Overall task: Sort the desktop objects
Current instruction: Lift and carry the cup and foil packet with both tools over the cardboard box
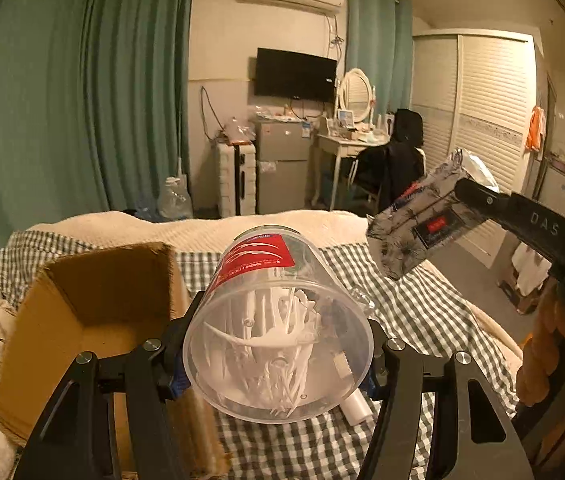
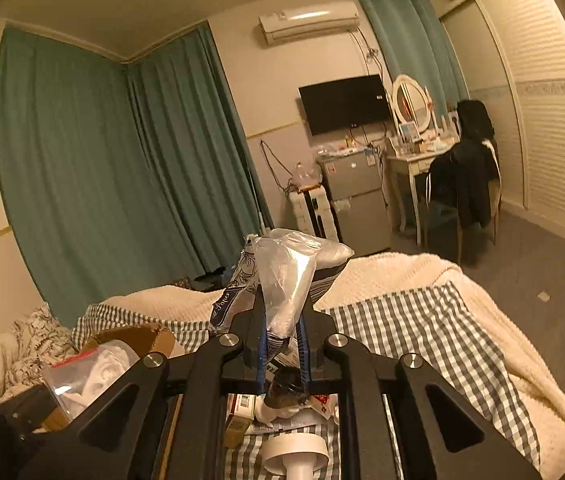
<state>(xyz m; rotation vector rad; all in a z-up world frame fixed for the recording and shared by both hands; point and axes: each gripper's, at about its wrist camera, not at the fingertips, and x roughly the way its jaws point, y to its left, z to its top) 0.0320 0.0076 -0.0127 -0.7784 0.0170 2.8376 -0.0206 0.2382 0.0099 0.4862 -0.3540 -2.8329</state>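
Note:
My left gripper is shut on a clear plastic jar with a red label and white picks inside, held tilted above the checked bedcover. The jar also shows at the lower left of the right wrist view. My right gripper is shut on the plastic wrapper of a grey flower-patterned tissue pack, lifted off the bed. In the left wrist view the same tissue pack hangs in the air at the right, pinched by the right gripper. A hand holds that tool.
An open cardboard box stands on the bed just left of the jar. Below the right gripper lie a white pump-bottle top, a small carton and a dark object. A cream blanket covers the bed's far end.

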